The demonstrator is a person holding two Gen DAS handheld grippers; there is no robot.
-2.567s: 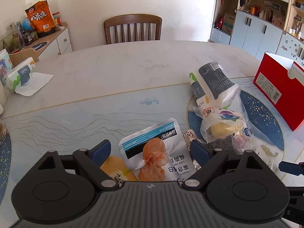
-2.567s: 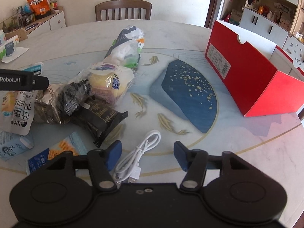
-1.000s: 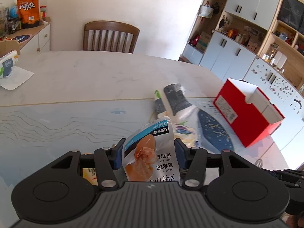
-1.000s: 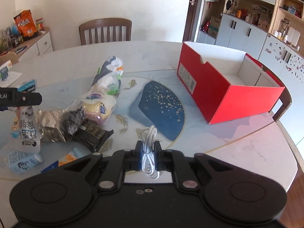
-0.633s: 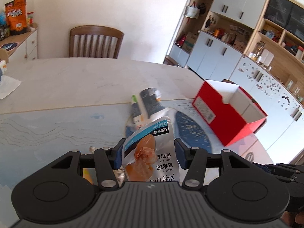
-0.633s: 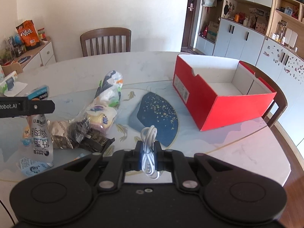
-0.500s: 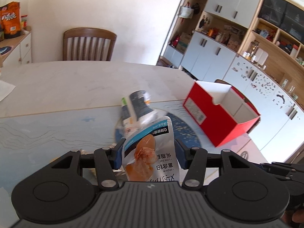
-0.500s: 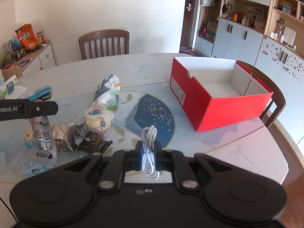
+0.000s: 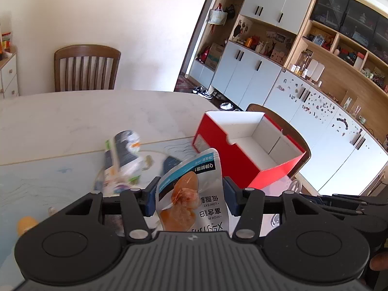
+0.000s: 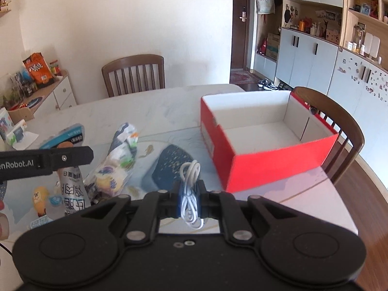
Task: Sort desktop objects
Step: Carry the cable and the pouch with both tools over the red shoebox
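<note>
While you hold both loads above the table (image 10: 169,111), two slips are possible. Your left gripper (image 9: 189,196) is clamped on a snack pouch (image 9: 191,194), pinched by its side edges with the top standing free above the jaws; the glossy film could slide out if you tilt or swing it hard. Your right gripper (image 10: 189,198) is closed tight on a coiled white cable (image 10: 190,189), with loops sticking out above and below the pads; a loose loop could snag on the box wall or unravel as you let go. The red box (image 10: 278,167) sits open-topped on the table, ahead and to the right of both grippers, well apart from each and lower than them. Its inside shows a divider near the far right end, so a careless drop could land an item in the wrong section. Other snack bags (image 10: 116,165) lie in a heap on the table to the left of the box, and your left gripper's load hangs just above them.
</note>
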